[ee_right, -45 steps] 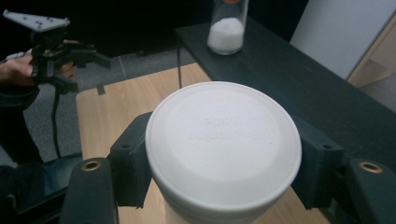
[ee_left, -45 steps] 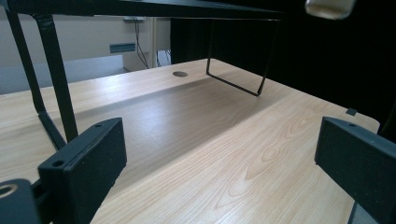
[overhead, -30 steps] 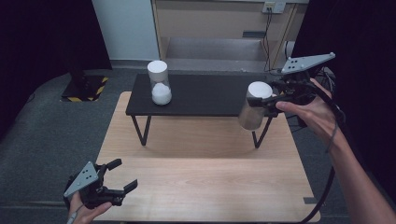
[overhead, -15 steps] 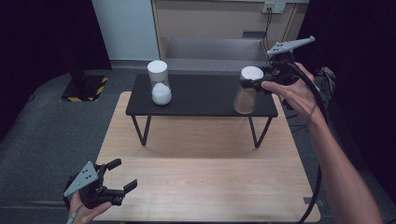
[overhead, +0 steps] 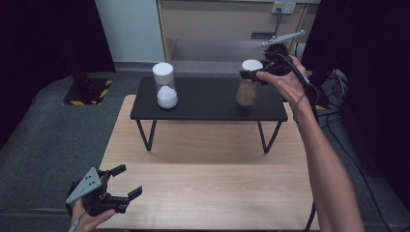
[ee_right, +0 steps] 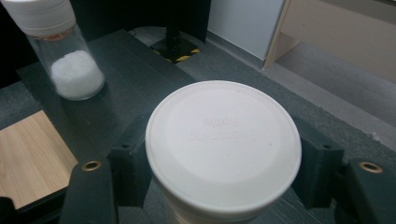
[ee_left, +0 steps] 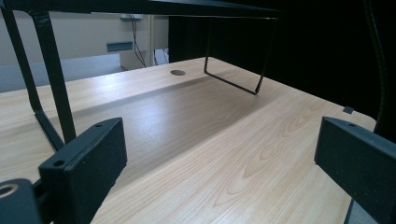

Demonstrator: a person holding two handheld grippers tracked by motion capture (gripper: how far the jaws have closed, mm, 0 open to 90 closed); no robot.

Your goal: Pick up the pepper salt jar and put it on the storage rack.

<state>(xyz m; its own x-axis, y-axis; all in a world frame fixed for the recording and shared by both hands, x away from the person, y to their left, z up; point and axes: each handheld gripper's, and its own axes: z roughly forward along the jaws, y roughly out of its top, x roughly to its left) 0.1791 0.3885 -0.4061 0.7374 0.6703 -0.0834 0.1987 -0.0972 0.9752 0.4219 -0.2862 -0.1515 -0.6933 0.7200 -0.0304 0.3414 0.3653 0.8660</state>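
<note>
Jar in R gripper, now over shelf

The high view looks forward and down from above the wooden table's near edge. The left gripper view sits low, skimming that tabletop under the black shelf. The right gripper view looks closely down over the shelf, shared with the high view.

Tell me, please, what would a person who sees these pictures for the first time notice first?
First, the right hand-held gripper, shut on a white-lidded jar of brownish contents, over the right part of the black raised shelf. Next, a second jar with white contents stands upright on the shelf's left part. The left hand-held gripper rests open and empty at the near left corner of the wooden table.
</note>
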